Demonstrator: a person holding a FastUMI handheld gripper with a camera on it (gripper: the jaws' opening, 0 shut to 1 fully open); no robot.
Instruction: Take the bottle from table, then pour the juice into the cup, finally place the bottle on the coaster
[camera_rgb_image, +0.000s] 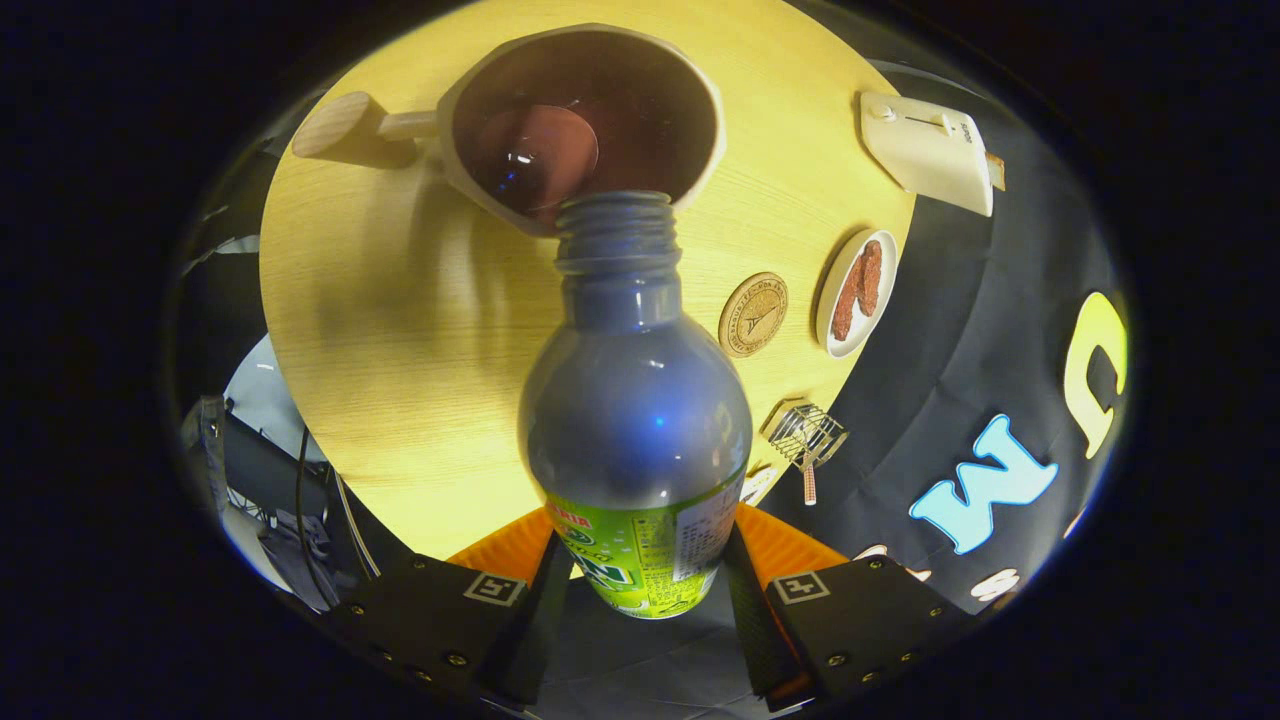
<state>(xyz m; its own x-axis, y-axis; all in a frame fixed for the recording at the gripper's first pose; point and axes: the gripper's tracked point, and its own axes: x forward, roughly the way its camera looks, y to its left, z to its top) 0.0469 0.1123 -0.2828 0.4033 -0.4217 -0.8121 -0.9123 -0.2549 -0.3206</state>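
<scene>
My gripper (640, 560) is shut on a clear plastic bottle (635, 400) with a green label, both fingers pressing its lower body. The bottle has no cap and is tipped forward, its threaded mouth over the near rim of the cup (580, 120). That cup is pale with a wooden handle at its left and holds dark juice. A round cork coaster (753, 314) lies flat on the wooden table (400, 330), to the right of the bottle's neck and beyond the fingers.
A small white dish (855, 293) with brown pieces of food sits just past the coaster. Farther on lies a white boxy device (928, 150) at the table's edge. A small wire rack (808, 436) stands near the right finger.
</scene>
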